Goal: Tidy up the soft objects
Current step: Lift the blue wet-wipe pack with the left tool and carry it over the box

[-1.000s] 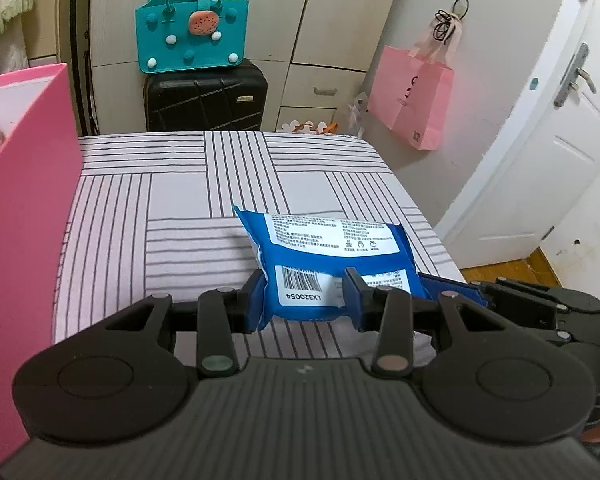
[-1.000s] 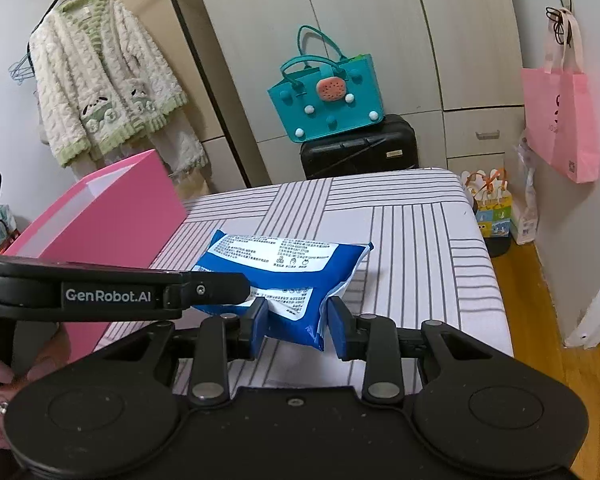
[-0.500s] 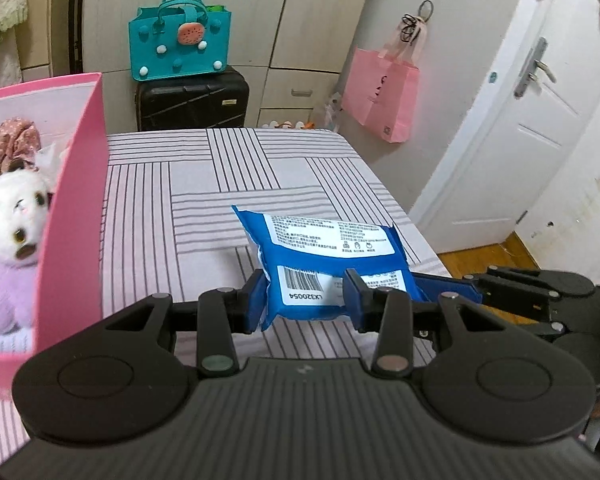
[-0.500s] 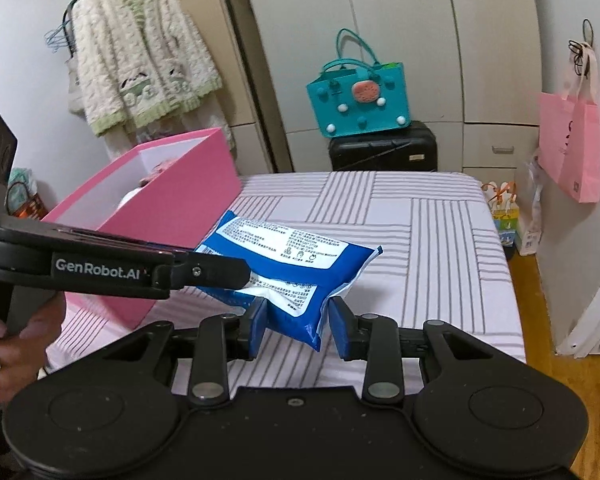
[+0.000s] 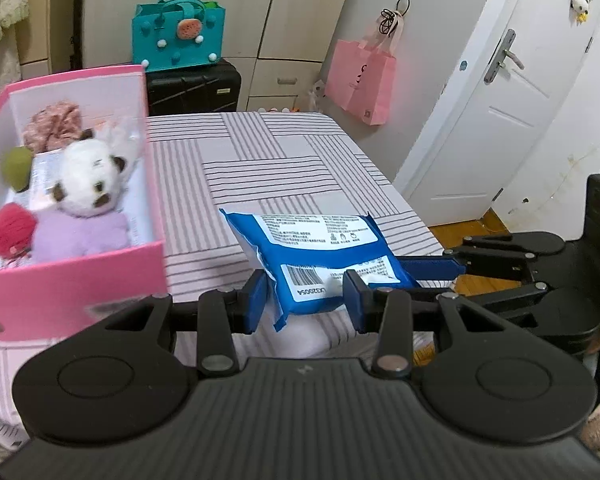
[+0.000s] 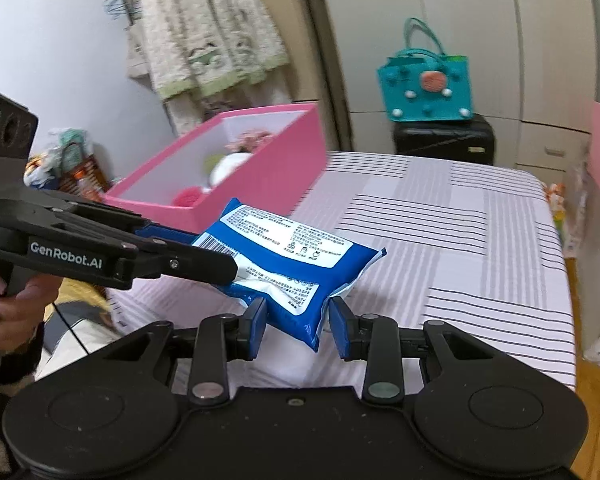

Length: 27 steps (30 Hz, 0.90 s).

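Striped grey-and-white fabric covers the flat bed surface (image 5: 268, 160), its bands laid in blocks that run crosswise to one another. Above it, lifted clear of the cloth, hangs a puffy blue plastic packet with white printed labels and a barcode (image 5: 324, 260), glossy and pillow-shaped with crimped ends. The left gripper (image 5: 306, 300) pinches the packet's near end between its blue pads, and the right gripper (image 6: 298, 322) pinches another edge of the same packet, so both pairs of jaws are pressed into the soft wrapper rather than meeting. In the right wrist view the left gripper's black arm, lettered GenRobot.AI, reaches in from the left to the barcode end.

Left of the packet stands a rectangular pink cardboard box with a white lining (image 5: 80, 284), open at the top. Inside lie a white plush toy with dark eye patches and a lilac body (image 5: 86, 200), a red yarn ball (image 5: 12, 228), an olive-green round ball (image 5: 18, 162) and a frilly pink fabric scrunchie (image 5: 54, 126).

Behind the bed a teal felt tote bag with pompoms (image 5: 178, 36) sits on a black hard-shell suitcase (image 5: 194, 88), and a pink paper carrier bag (image 5: 360, 80) hangs on the wall beside a white panelled door (image 5: 512, 112).
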Each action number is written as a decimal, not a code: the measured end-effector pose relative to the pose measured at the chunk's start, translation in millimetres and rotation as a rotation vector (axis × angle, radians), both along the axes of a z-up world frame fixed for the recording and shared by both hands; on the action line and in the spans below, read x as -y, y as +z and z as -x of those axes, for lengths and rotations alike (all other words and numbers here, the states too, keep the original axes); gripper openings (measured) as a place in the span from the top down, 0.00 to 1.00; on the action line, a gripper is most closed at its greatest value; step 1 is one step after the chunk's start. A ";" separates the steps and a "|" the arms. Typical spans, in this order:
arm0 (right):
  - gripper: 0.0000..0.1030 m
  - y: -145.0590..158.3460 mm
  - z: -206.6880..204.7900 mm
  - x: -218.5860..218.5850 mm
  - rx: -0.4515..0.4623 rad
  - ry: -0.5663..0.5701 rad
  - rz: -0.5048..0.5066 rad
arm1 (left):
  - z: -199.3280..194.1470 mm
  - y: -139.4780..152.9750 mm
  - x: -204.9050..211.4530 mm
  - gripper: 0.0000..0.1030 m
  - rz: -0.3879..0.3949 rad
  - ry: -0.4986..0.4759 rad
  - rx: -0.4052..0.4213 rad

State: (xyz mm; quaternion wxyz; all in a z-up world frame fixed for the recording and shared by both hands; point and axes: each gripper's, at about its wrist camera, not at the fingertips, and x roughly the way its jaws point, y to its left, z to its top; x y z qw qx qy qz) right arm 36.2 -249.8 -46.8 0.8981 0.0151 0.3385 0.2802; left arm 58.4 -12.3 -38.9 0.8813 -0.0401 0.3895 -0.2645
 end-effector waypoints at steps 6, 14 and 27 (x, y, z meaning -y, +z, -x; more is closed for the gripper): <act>0.60 11.5 11.3 -23.9 -0.027 0.086 -0.013 | 20.5 14.1 -29.6 0.62 -0.029 0.012 0.007; 0.60 26.4 14.7 -52.8 0.000 0.152 -0.019 | 38.4 33.7 -59.4 0.62 -0.065 0.040 0.068; 0.60 64.1 -32.2 -100.0 0.155 0.185 -0.021 | 6.5 65.4 -111.4 0.61 -0.018 0.142 0.208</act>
